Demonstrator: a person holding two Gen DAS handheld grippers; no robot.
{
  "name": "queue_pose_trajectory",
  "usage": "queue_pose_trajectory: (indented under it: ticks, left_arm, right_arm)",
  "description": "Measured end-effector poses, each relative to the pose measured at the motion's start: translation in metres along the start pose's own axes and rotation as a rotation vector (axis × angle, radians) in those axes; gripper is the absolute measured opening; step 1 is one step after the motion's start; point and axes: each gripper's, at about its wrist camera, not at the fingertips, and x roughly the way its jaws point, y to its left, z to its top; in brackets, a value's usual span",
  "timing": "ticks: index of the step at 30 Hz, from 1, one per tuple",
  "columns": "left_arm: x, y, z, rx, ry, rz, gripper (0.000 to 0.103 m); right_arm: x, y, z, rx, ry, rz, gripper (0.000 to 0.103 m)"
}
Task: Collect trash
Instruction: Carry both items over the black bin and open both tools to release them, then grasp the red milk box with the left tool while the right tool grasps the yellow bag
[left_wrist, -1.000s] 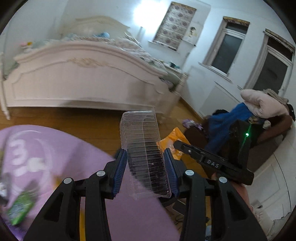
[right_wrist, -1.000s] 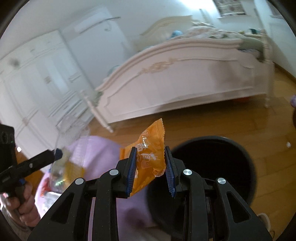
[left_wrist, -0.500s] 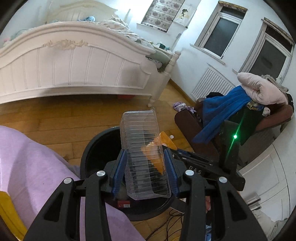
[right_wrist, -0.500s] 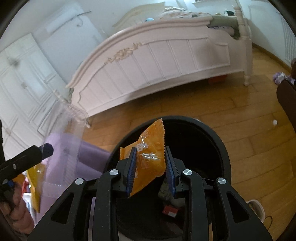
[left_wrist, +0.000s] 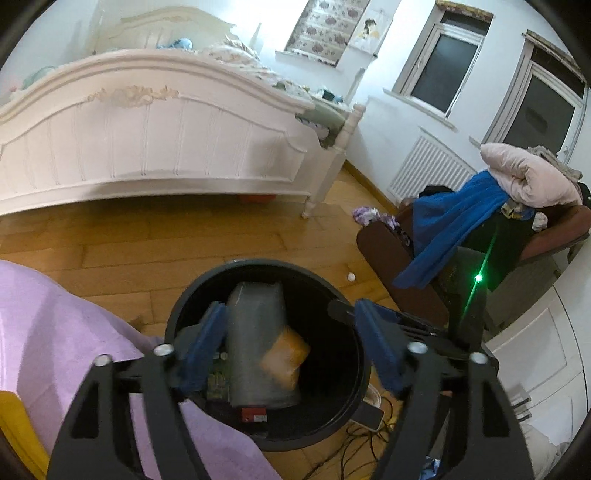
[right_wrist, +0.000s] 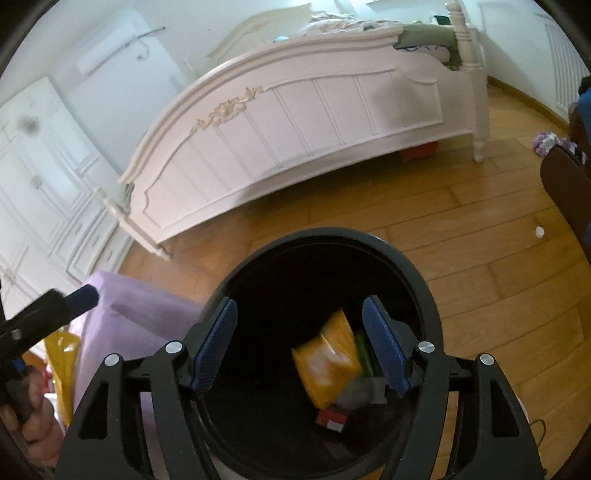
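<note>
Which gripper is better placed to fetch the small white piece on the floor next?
Right, probably. Both grippers hang open over the black bin, but the white piece lies on the floor to the bin's right, nearer the right gripper; the left gripper is by the purple cloth.

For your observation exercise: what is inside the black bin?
Inside the black bin: clear plastic tray, orange wrapper, red packet, something green. Its bottom is covered.

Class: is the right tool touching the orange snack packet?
Apart. The right wrist view shows the right tool open, with dark gaps on both sides of the blurred orange snack packet, which is inside the black bin.
</note>
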Motion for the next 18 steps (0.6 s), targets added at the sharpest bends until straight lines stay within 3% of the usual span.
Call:
queue_pose_trajectory:
  ticks: [9,12,18]
  left_arm:
    - [-0.070,0.012,-0.009,-0.036,-0.083,0.050,0.076]
    - [-0.105,0.025,-0.019,-0.063,-0.121,0.110,0.076]
    - [-0.185,0.073,-0.054,-0.162,-0.192,0.330,0.076]
  right_arm:
    - [-0.021,0.046,-0.005,-0.073,-0.018,0.060,0.071]
    - [-0.023,0.074,-0.006,-0.123,-0.009,0.099,0.071]
    - [-0.026,0.147,-0.016,-0.246,0.018,0.203,0.076]
